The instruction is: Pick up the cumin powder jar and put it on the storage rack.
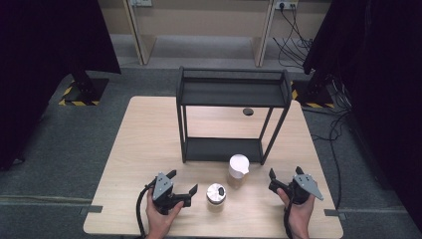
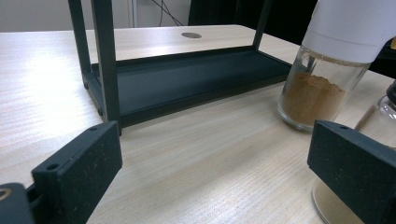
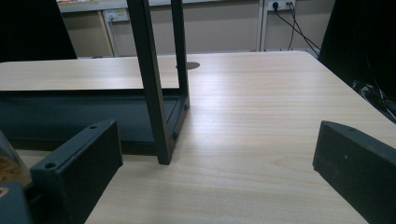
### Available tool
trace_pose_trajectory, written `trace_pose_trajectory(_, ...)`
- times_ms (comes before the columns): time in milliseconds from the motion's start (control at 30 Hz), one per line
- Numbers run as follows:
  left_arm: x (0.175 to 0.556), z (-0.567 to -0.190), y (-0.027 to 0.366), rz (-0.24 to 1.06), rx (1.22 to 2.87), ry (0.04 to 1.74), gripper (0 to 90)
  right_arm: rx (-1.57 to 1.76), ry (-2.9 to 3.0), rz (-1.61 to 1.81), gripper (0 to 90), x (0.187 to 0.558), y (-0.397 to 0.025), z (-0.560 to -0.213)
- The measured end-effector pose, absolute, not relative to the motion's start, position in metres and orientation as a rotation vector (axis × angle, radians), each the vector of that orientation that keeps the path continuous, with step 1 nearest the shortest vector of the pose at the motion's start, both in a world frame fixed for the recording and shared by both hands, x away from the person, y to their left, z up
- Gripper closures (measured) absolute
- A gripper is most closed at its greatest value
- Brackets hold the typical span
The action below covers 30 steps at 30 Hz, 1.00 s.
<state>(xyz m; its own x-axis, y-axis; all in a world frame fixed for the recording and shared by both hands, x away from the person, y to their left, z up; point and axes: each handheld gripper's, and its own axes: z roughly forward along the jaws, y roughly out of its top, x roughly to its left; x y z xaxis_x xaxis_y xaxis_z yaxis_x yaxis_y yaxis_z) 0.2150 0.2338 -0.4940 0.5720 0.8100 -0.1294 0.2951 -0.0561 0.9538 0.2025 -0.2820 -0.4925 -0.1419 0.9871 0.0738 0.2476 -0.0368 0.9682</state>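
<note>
Approach step, no grasp made yet: the left gripper (image 1: 183,188) and the right gripper (image 1: 276,181) both rest low over the table (image 1: 144,149) with jaws spread wide and empty. The two jars stand between them, the white-capped spice jar (image 1: 238,170) just in front of the black shelf rack (image 1: 231,117) and the smaller silver-lidded jar (image 1: 216,196) nearer the left gripper. The next move likely calls for centring one set of jaws around a jar body, closing firmly, then lifting it toward the rack's lower tray.
</note>
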Motion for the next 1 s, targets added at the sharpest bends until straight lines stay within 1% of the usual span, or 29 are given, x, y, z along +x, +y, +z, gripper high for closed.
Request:
trace_pose_trajectory(400,0.219,-0.494,0.239,0.516,1.629,0.928,1.6,1.35,1.484,1.225,1.5,0.202,-0.28,-0.492)
trace_pose_trajectory(567,0.218,-0.492,0.247,0.499,1.603,0.921,0.7,1.349,1.487,1.224,1.6,0.203,-0.28,-0.492)
trace_pose_trajectory(800,0.207,-0.485,0.248,0.491,1.577,0.846,0.5,1.344,1.489,1.219,1.6,0.203,-0.28,-0.492)
trace_pose_trajectory(1000,0.202,-0.481,0.242,0.486,1.586,0.806,0.7,1.339,1.493,1.214,1.7,0.203,-0.279,-0.492)
